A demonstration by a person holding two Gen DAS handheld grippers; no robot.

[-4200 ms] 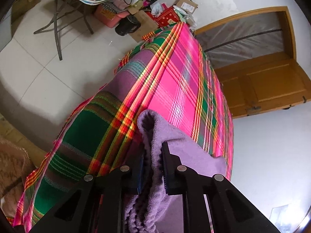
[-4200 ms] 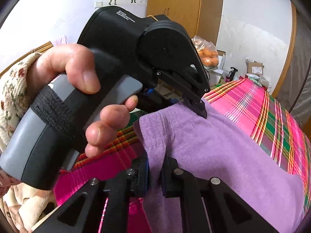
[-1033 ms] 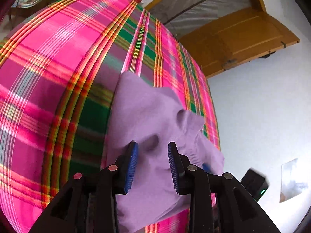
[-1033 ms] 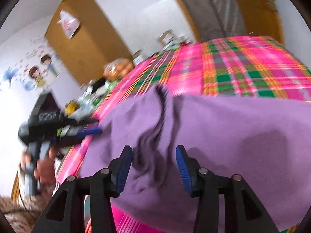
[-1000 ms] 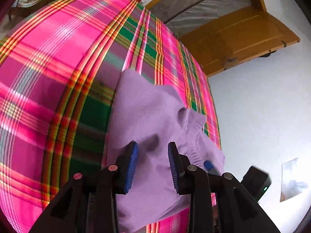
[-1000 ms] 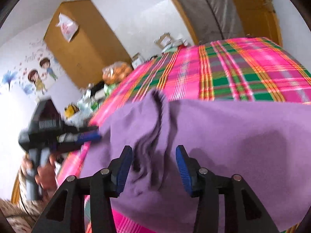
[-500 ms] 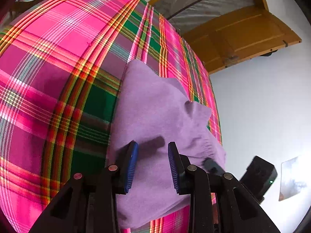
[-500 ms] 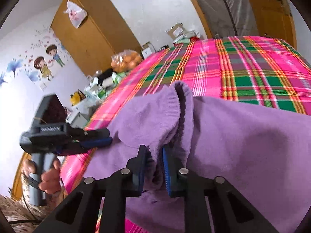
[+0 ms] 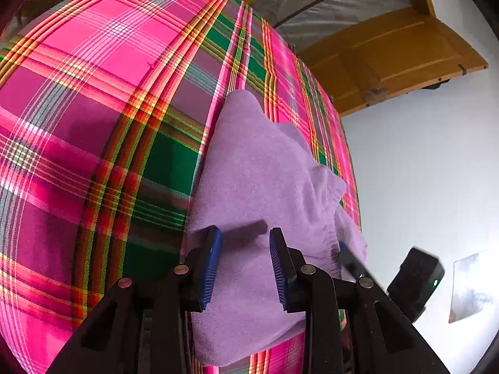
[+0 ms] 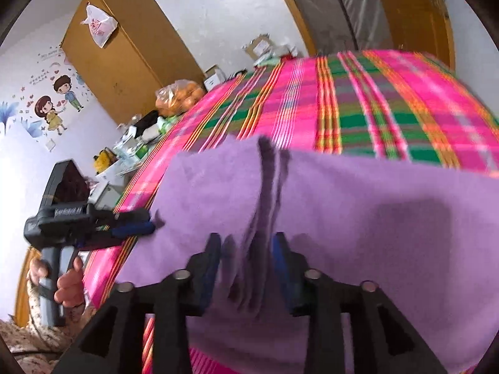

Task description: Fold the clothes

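- Nearest the left wrist camera, the left gripper (image 9: 244,255) hovers with its blue pads apart over the near part of the purple garment (image 9: 259,171); nothing is pinched between them.
- Nearest the right wrist camera, the right gripper (image 10: 246,258) has a bunched ridge of the same purple garment (image 10: 358,205) standing up between its jaws. Those jaws have just been opening, and the pads seem to stand clear of the fabric, though blur makes this uncertain.
- The garment lies folded over on the plaid bedspread (image 9: 109,78), near its close edge, with a gathered hem on the side towards the right gripper.
- It looks like soft, thick fleece: light, limp, not slippery, and likely to bunch rather than crease sharply. I would take it at a corner or along the gathered hem, pinching all layers together so the fold does not slide apart.
- Only the left view shows the garment's whole outline and its far pointed corner, with a wooden door (image 9: 389,59) beyond.
- Only the right view shows the ridge in profile, the person's hand (image 10: 67,283) on the left gripper's handle, and a wardrobe (image 10: 124,50) against the far wall.
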